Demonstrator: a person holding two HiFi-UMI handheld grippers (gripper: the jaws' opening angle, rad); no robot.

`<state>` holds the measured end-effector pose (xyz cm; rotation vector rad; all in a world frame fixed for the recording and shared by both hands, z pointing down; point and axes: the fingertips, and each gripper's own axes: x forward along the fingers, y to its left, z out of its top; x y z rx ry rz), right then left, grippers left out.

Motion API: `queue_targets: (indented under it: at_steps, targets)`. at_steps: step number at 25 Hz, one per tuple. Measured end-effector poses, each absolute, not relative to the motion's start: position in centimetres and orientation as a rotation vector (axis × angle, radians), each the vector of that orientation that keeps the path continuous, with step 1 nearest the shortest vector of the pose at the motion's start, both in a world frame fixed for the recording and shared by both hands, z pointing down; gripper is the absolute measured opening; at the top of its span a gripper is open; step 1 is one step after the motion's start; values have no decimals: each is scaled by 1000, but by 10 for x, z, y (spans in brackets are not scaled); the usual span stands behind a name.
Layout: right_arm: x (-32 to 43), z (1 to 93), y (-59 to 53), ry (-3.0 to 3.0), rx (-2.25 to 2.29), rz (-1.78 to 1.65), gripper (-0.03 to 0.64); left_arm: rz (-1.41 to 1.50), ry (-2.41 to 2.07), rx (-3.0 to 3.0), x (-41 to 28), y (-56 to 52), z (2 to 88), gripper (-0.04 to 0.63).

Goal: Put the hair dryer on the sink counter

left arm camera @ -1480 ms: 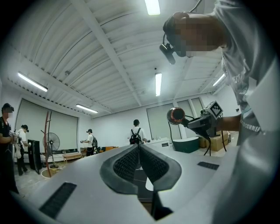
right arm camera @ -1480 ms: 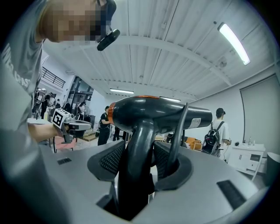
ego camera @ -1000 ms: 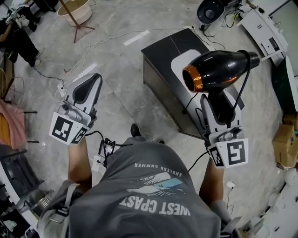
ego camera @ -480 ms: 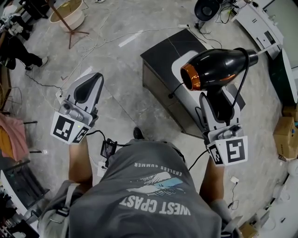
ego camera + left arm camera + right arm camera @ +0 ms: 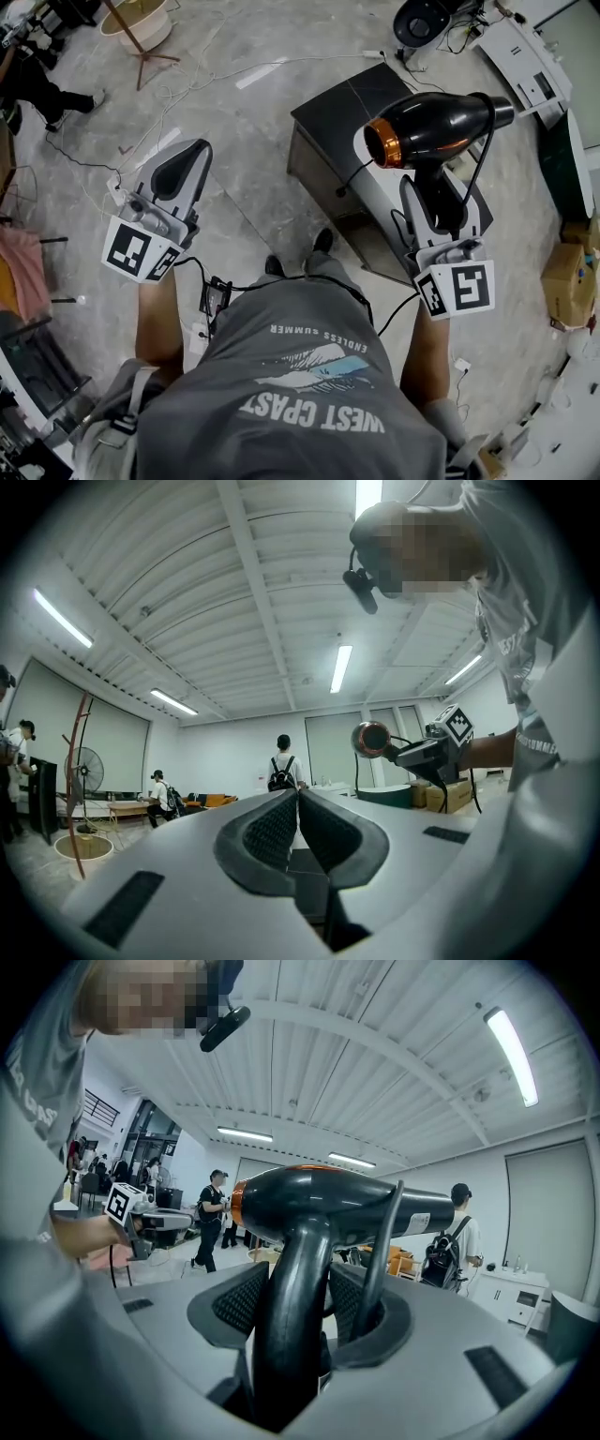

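A black hair dryer (image 5: 436, 127) with an orange ring on its nozzle stands upright in my right gripper (image 5: 438, 199), which is shut on its handle (image 5: 286, 1307); its black cord (image 5: 380, 1251) runs down beside the right pad. In the head view the dryer hangs over the white basin of the dark sink counter (image 5: 328, 103). My left gripper (image 5: 181, 172) is held to the left, over bare floor, shut and empty, with its pads (image 5: 277, 832) meeting. The left gripper view shows the dryer (image 5: 371, 740) off to the right.
Loose cables (image 5: 187, 89) trail across the grey floor. A stand with a round base (image 5: 141, 28) is at the far left, a black fan (image 5: 422, 19) and a white cabinet (image 5: 525, 56) behind the counter, a cardboard box (image 5: 569, 286) at right. People stand far off (image 5: 282, 766).
Both grippers have moved forward towards the counter, the dryer travelling with the right one. The person's foot has stepped forward beside the counter.
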<state>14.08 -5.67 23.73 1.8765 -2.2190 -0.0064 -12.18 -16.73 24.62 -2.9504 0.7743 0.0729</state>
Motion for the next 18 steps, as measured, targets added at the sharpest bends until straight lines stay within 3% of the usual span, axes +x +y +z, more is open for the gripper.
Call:
queue_targets:
  at_steps: [18]
  targets:
    - [172,310,-142,-2210,1799,124,219,15,956,-2960,-118,-217,282,25]
